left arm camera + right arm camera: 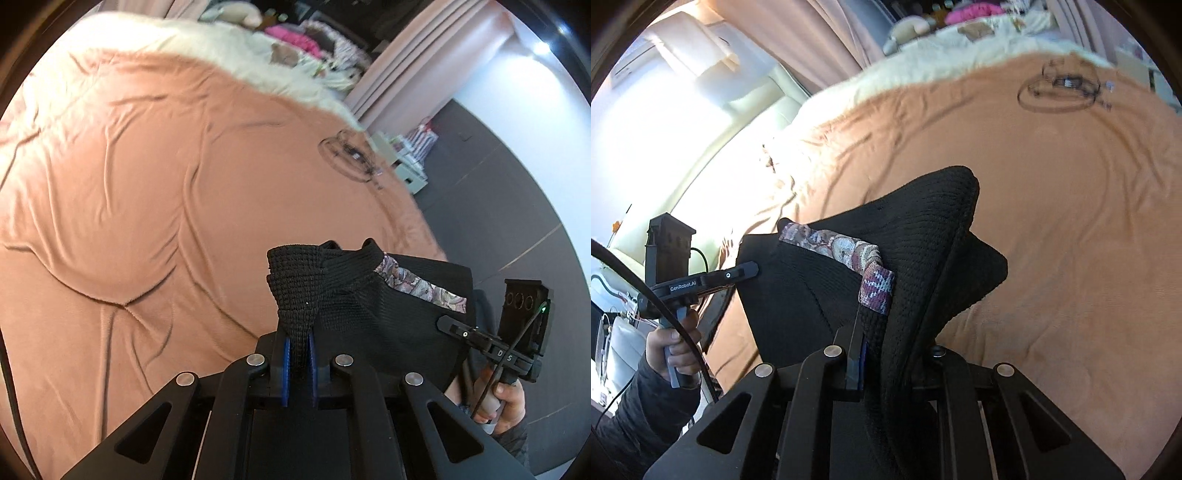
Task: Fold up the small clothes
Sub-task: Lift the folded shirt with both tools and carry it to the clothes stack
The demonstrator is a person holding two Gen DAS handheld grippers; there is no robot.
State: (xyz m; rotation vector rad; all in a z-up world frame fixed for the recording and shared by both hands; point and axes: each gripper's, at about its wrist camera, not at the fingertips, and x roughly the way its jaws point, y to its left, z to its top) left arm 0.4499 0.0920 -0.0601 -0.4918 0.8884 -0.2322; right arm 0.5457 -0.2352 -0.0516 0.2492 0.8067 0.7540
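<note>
A small black knit garment (354,306) with a patterned inner trim (417,284) hangs stretched between my two grippers above the bed. My left gripper (298,343) is shut on one bunched corner of it, pinched between blue pads. My right gripper (875,354) is shut on the other corner; the cloth (923,258) drapes over its fingers and hides the right one. The right gripper also shows in the left wrist view (458,328), and the left gripper in the right wrist view (746,271).
A wrinkled salmon bedspread (147,184) covers the bed below. A clear plastic hanger (351,155) lies on it far right. A cream fluffy blanket (221,48) and a heap of clothes (295,37) lie at the far end. Dark floor (498,221) lies to the right.
</note>
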